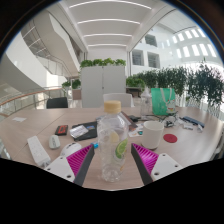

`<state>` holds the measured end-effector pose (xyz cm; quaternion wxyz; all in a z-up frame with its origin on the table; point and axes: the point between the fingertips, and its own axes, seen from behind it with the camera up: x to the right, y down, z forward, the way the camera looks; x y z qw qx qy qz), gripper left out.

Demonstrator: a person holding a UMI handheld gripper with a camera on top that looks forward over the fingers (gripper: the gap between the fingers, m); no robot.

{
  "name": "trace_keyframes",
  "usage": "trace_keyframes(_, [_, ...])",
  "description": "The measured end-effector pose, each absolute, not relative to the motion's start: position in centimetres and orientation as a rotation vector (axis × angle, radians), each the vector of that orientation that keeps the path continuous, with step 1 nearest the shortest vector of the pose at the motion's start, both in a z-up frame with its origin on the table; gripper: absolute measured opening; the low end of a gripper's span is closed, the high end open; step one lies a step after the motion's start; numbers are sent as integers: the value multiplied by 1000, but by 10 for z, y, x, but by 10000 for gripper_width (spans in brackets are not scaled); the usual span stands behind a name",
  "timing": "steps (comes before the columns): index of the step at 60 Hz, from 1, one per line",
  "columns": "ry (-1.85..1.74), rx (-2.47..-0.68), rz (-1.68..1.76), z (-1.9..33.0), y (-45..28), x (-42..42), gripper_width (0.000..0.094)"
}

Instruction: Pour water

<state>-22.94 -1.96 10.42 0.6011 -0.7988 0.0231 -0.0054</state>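
Observation:
A clear plastic water bottle with a pale cap and a green label stands upright between my fingers, over a wooden table. My gripper is shut on the bottle, with the pink pads against its two sides about halfway up. The bottle's base hangs lower, close to the camera. A white cup stands just beyond my right finger. A green translucent container stands farther back on the right.
A small red round thing lies right of the white cup. A white oblong object lies at the left, with dark flat items behind it. Planters with green plants and a chair stand beyond the table.

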Motion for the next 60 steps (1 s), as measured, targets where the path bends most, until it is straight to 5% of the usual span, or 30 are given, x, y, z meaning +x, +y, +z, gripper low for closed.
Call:
trace_keyframes(5, [19, -1826, -4, 99, 9, -228, 789])
trace_keyframes(9, [-20, -1829, -1, 90, 25, -229, 542])
trace_keyframes(25, [-22, -1784, 50, 90, 47, -232, 338])
trace_keyframes(42, [624, -1788, 861, 145, 94, -226, 338])
trace_keyframes(60, [1418, -1292, 1780, 190, 125, -202, 337])
